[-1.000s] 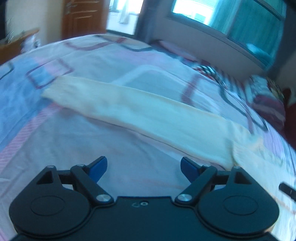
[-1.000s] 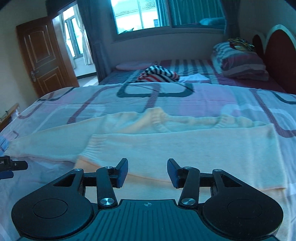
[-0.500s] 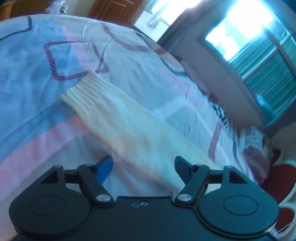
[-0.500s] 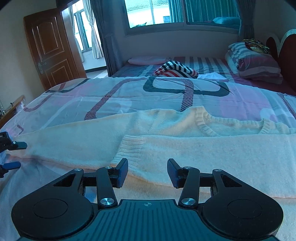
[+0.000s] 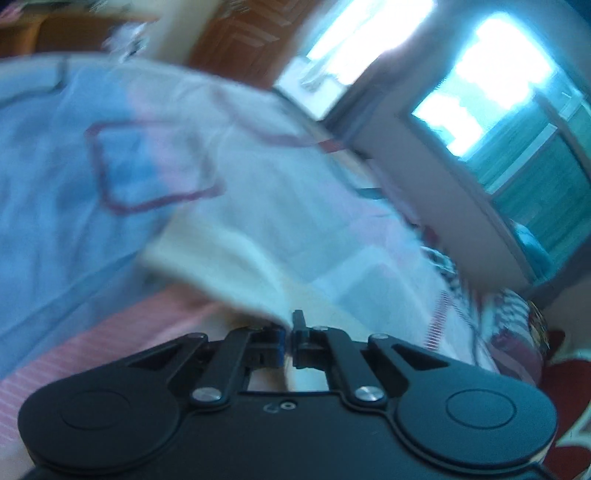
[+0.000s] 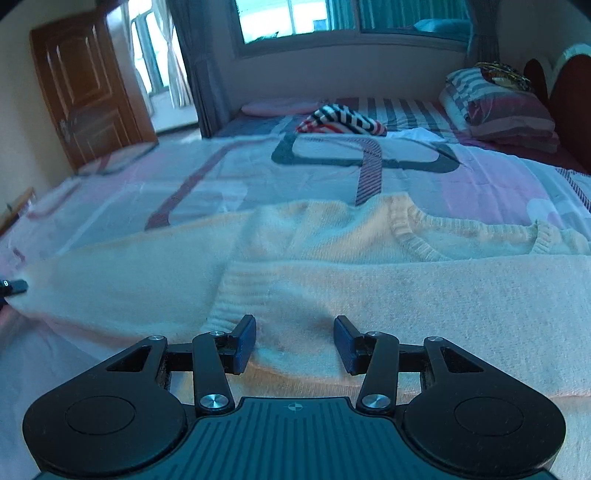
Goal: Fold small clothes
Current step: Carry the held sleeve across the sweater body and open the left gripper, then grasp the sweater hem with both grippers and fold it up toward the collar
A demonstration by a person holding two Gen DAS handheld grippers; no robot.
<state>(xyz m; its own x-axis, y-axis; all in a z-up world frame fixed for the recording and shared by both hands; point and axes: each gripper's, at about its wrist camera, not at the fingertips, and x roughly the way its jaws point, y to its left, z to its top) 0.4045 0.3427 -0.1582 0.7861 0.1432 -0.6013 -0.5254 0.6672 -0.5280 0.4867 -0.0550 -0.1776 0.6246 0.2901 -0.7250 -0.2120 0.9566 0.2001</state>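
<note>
Cream knit sweater lying spread across the patterned bedspread, one sleeve folded over the body. Left gripper pinching the other sleeve's cuff, jaws nearly together; view blurring heavily, contact hard to resolve. Right gripper hovering wide over the folded sleeve. Striped garment sitting beyond.

Bedroom – wide bed with geometric-print cover, brown panel door at left, bright window (teal curtains), striped pillows by dark red headboard.
</note>
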